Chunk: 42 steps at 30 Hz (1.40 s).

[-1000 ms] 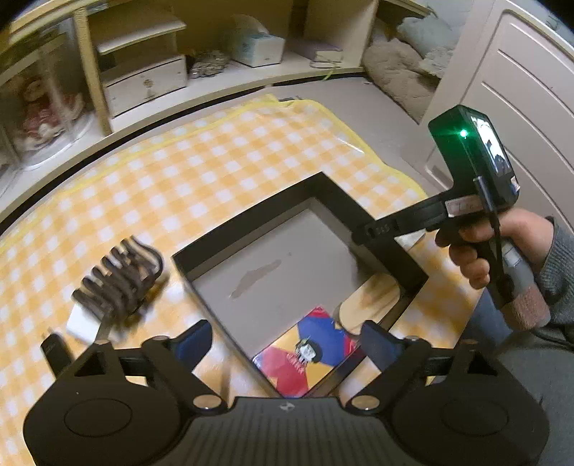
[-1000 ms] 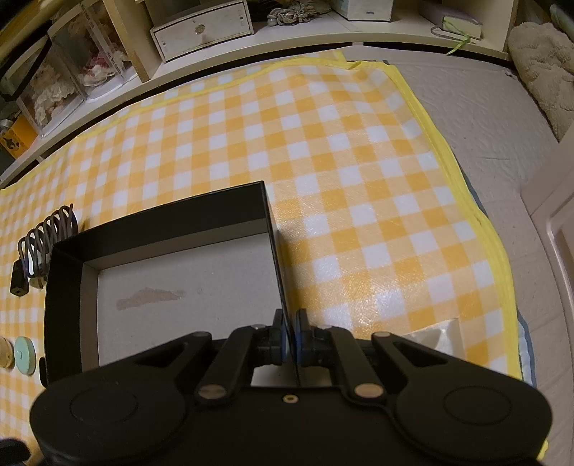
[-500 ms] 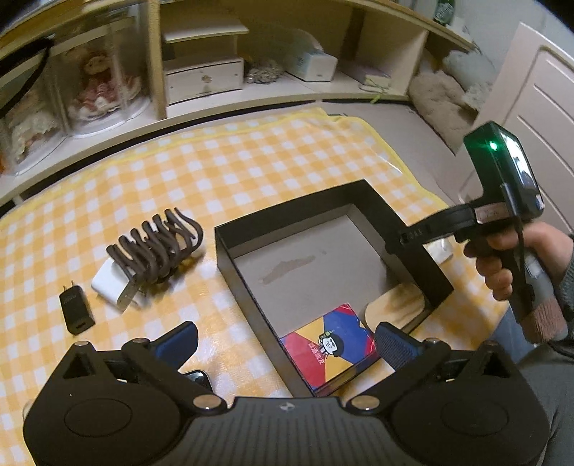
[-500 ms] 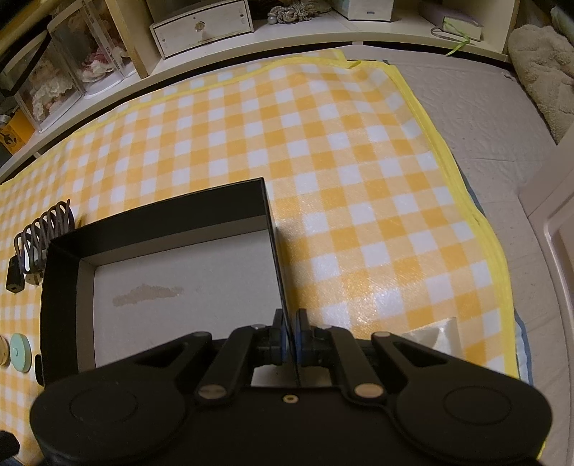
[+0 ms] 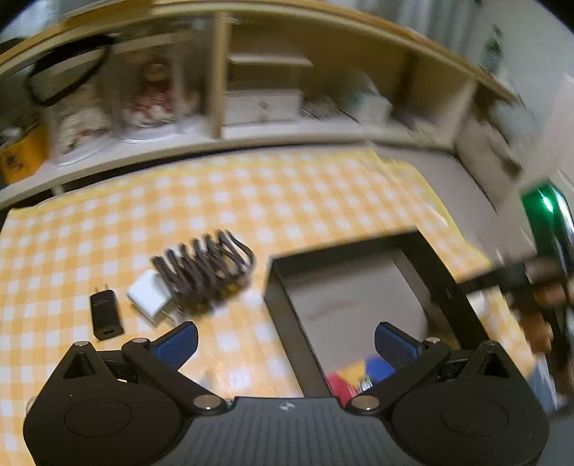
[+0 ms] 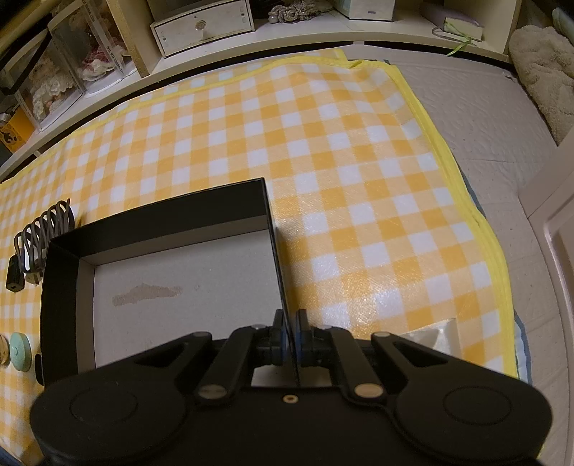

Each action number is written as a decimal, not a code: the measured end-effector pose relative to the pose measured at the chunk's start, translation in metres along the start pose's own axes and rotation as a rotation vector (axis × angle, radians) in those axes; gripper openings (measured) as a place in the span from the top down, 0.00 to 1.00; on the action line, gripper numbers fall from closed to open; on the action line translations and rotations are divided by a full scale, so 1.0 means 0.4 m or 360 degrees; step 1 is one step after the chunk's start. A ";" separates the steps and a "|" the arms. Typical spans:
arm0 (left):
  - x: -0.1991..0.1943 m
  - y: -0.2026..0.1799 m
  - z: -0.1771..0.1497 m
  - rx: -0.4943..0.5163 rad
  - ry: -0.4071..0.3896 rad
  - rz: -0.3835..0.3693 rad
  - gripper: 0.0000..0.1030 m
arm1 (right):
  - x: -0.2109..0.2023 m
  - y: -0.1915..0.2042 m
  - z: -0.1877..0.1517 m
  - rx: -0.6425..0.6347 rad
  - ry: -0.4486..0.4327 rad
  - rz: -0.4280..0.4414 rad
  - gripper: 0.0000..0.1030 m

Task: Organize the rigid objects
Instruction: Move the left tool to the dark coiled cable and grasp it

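The right gripper (image 6: 291, 335) is pinching the black box (image 6: 168, 211) wall; the left gripper (image 5: 285, 340), fingers spread, is facing the white charger (image 5: 149, 300) at eleven o'clock. Blurred aim risks snagging the coiled cable (image 5: 204, 265).

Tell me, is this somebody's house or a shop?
Most likely a room in someone's home. A yellow checked mat is spread on the floor, low wooden shelves hold dolls in clear cases and a small white drawer box, and a fluffy cushion lies in the corner.
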<state>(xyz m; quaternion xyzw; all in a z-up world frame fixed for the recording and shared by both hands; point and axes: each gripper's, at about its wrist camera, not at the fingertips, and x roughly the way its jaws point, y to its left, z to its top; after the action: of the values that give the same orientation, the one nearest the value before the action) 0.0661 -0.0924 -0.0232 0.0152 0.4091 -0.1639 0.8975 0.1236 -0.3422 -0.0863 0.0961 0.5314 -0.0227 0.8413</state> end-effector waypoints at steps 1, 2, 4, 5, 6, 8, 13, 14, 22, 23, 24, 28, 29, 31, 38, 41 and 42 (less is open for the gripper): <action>0.005 0.015 -0.003 -0.0060 -0.0045 0.0014 0.00 | 0.000 0.000 0.000 0.0000 0.0000 0.0000 0.95; 0.012 0.026 -0.004 -0.0108 -0.0061 0.0035 0.00 | -0.001 0.000 0.000 -0.0003 -0.0001 -0.0002 0.95; 0.030 0.045 0.001 -0.0183 -0.0051 0.0073 0.00 | 0.000 0.000 0.000 -0.0004 -0.0002 -0.0002 0.95; 0.041 0.057 0.004 -0.0221 -0.0041 0.0093 0.00 | -0.001 0.000 0.001 -0.0002 -0.0001 -0.0002 0.95; 0.052 0.069 0.007 -0.0259 -0.0038 0.0109 0.00 | 0.000 0.000 0.001 -0.0001 -0.0001 0.0000 0.95; 0.069 0.087 0.017 -0.0308 -0.0038 0.0131 0.00 | -0.001 0.000 0.000 -0.0002 -0.0001 -0.0002 0.95; 0.123 0.115 0.063 -0.0328 -0.0010 0.0240 0.00 | -0.001 0.000 0.001 -0.0002 -0.0002 -0.0002 0.95; 0.136 0.120 0.076 -0.0336 0.0003 0.0255 0.00 | -0.001 0.000 0.001 -0.0003 -0.0001 -0.0004 0.95; 0.224 0.131 0.161 -0.0502 0.0120 0.0336 0.00 | 0.003 0.002 -0.001 -0.0003 0.0000 -0.0002 0.95; 0.237 0.129 0.170 -0.0538 0.0143 0.0349 0.00 | 0.003 0.002 -0.001 -0.0007 0.0001 -0.0004 0.95; 0.247 0.128 0.176 -0.0564 0.0160 0.0359 0.00 | 0.005 0.003 -0.001 -0.0006 0.0001 -0.0001 0.95; 0.288 0.128 0.195 -0.0654 0.0234 0.0434 0.00 | 0.010 0.004 0.000 -0.0001 0.0002 0.0009 0.95; 0.297 0.127 0.196 -0.0670 0.0255 0.0474 0.00 | 0.011 0.002 0.000 0.0000 0.0002 0.0012 0.95; 0.311 0.128 0.195 -0.0690 0.0297 0.0544 0.00 | 0.013 0.002 0.001 -0.0001 0.0002 0.0013 0.95; 0.315 0.115 0.175 -0.0667 0.0320 0.0626 0.01 | 0.013 -0.007 0.004 -0.0003 0.0002 0.0017 0.95; 0.300 0.113 0.175 -0.0658 0.0262 0.0616 0.10 | 0.013 -0.007 0.003 -0.0003 0.0002 0.0016 0.95; 0.299 0.112 0.178 -0.0647 0.0258 0.0603 0.11 | 0.014 -0.006 0.003 -0.0003 0.0002 0.0015 0.95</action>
<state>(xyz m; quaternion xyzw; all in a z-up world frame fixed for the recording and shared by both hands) 0.2047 -0.0951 -0.0691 -0.0759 0.4939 0.0939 0.8611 0.1268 -0.3445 -0.0910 0.0978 0.5316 -0.0181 0.8411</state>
